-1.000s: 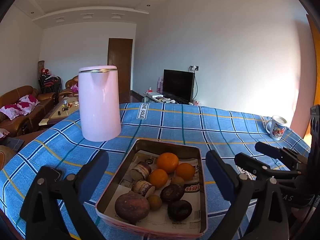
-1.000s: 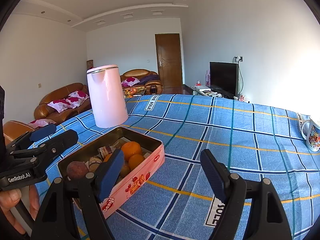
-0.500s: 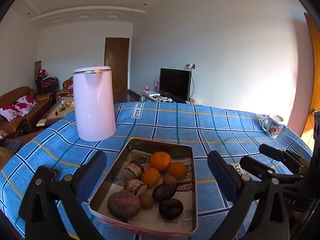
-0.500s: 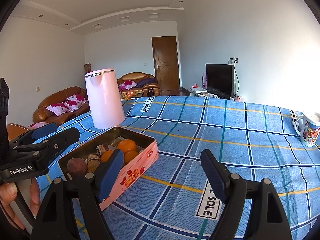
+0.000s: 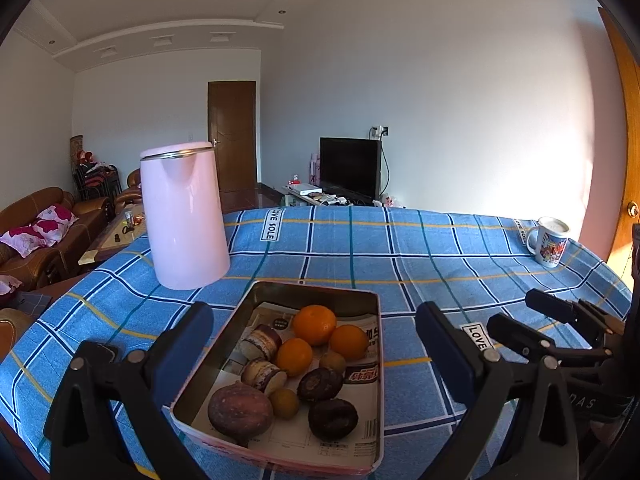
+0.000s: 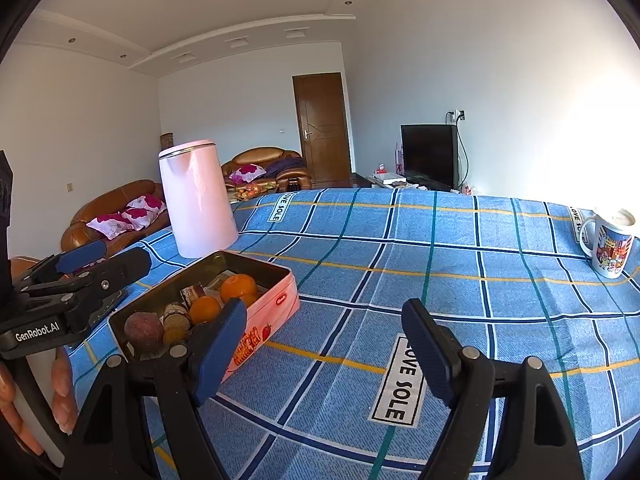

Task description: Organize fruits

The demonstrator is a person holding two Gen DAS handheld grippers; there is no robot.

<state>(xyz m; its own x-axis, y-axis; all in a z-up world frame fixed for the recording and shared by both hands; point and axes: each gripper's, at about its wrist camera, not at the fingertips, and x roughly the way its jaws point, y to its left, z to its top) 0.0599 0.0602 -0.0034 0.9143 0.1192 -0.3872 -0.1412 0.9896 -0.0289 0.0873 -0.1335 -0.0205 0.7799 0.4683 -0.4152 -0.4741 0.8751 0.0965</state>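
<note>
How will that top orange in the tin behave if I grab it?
The orange is round and smooth, so it may roll or slip from the open left gripper. It looks firm. It sits among other fruit in the tin, so neighbours may shift.

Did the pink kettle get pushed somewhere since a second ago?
No. The pink kettle keeps its spot just behind the far left corner of the fruit tin on the same checks of the blue cloth; only the cameras shifted.

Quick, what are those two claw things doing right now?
Left gripper: open, holding nothing, above the tin.
Right gripper: open, holding nothing.
</note>
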